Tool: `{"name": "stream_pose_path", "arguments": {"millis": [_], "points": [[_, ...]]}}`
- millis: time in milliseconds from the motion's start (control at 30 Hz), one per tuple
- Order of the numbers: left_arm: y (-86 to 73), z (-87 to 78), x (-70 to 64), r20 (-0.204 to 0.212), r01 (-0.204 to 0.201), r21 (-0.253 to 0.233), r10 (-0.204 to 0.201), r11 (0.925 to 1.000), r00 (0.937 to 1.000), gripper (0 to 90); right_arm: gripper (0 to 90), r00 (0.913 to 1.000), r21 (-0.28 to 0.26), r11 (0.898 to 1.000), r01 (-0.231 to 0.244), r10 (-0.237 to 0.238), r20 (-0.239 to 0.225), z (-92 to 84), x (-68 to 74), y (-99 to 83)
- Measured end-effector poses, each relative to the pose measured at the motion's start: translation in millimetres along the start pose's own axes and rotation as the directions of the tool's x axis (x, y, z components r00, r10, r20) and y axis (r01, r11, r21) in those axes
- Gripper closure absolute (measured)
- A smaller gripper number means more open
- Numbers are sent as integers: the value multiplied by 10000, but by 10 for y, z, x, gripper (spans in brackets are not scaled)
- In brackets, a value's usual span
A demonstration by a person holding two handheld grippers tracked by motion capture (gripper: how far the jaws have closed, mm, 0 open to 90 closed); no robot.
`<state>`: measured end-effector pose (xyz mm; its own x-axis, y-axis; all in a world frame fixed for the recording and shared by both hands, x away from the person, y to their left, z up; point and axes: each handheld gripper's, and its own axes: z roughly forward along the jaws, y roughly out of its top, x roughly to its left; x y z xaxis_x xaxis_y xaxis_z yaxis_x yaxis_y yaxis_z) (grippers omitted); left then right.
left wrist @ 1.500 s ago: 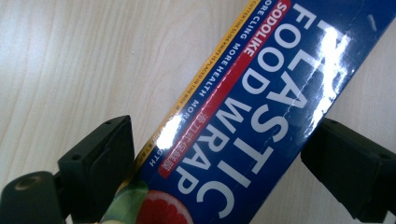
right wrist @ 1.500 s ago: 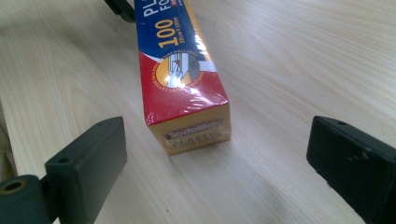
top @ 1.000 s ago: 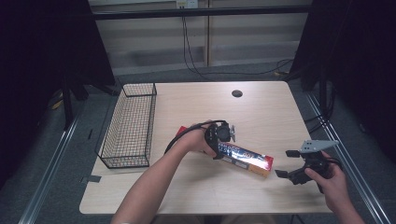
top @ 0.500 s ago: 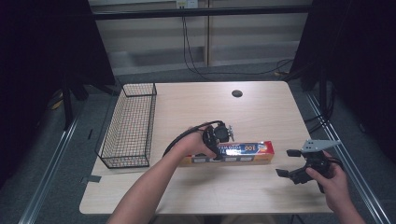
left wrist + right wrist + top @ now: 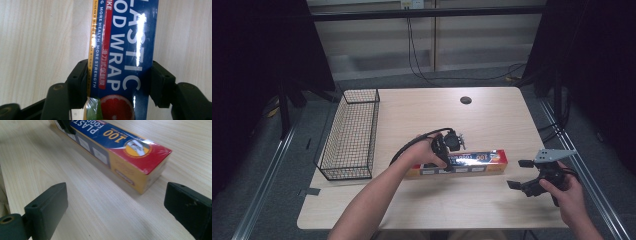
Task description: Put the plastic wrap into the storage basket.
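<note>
The left gripper view reads the wrap box (image 5: pixel 122 57) up close: "FOOD WRAP" lettering and a grapefruit picture, with the left gripper (image 5: pixel 120 82) having just closed, its jaws clamped on the box's sides. The right gripper (image 5: pixel 115 212) gapes apart, just short of the box's red end. On the table (image 5: pixel 492 115), the wire basket (image 5: pixel 349 132) holds nothing.

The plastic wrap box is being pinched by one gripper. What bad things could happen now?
The left gripper has just closed on the plastic food wrap box near one end, so the long free end might sag or swing if lifted. Its shiny film looks slippery, so it could slide out. The open right gripper sits close and might get bumped.
</note>
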<state>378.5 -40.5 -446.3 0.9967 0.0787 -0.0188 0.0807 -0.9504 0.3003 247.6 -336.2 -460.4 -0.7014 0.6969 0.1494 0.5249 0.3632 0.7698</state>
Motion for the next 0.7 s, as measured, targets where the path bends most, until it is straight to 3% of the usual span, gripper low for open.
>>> {"name": "stream_pose_path", "arguments": {"millis": [133, 333, 367, 467, 500, 700], "points": [[27, -32, -1, 309, 901, 31, -902, 9959, 9954, 437, 49, 10000, -94, 9999, -40, 41, 81, -25, -22, -10], [11, -128, 40, 197, 1322, 256, -1328, 9909, 9910, 442, 49, 9998, -230, 9996, -155, 158, 88, -48, -36, -12], [-5, -173, 44, 122, 1571, 297, -1575, 9871, 9874, 443, 49, 9999, -241, 9996, -137, 138, 64, -47, -35, -10], [-28, -225, 55, 170, 1743, 316, -1749, 9842, 9844, 445, 48, 9999, -217, 9997, -114, 115, 31, -39, -27, -6], [-50, -283, 66, 254, 1992, 334, -2001, 9794, 9795, 444, 48, 9999, -200, 9997, -100, 102, 60, -38, -24, -4], [-134, -465, 122, 72, 2681, 241, -2684, 9631, 9633, 446, 48, 9999, -250, 9996, -115, 115, 23, -40, -15, 4]]}}
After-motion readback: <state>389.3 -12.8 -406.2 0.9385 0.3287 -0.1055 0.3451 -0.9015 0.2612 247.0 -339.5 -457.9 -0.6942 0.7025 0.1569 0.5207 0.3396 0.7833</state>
